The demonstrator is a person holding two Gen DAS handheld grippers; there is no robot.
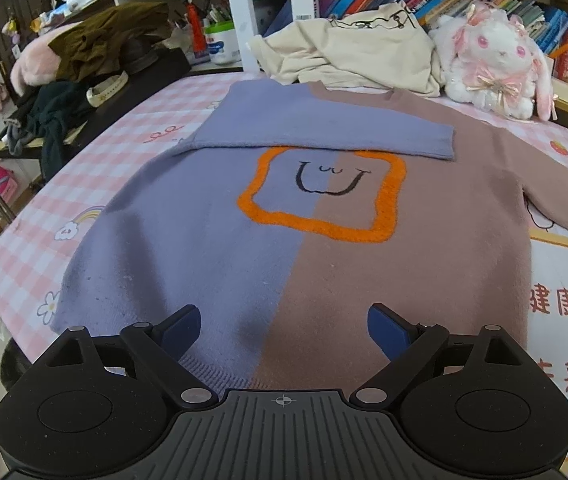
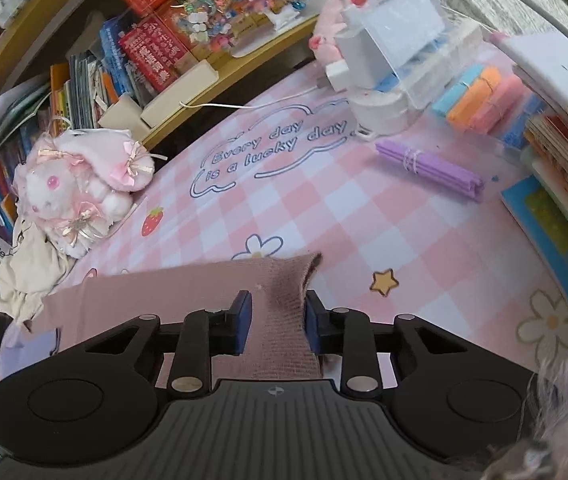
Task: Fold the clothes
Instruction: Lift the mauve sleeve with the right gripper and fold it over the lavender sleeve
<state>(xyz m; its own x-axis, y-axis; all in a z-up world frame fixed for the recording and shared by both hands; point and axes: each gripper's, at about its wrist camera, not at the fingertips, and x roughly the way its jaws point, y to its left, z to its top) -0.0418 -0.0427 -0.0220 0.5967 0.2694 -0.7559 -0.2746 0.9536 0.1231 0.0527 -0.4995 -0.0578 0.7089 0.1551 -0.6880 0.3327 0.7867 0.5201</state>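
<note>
Right hand-held gripper (image 2: 277,316) pinches the sweater's brown sleeve cuff (image 2: 284,280) at lower centre. Left hand-held gripper (image 1: 283,330) hangs wide open, empty, above the sweater (image 1: 284,220), spread mid-frame on the checked counter (image 1: 44,216).

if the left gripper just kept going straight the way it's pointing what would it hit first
Most likely the sweater itself. The left gripper is open and tilted down over the hem, near the seam where purple meets brown, with nothing between its fingers. Depth is hard to judge through the fisheye.

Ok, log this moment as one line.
left gripper: open over sweater hem | right gripper: on brown sleeve cuff | purple sleeve: folded
</note>
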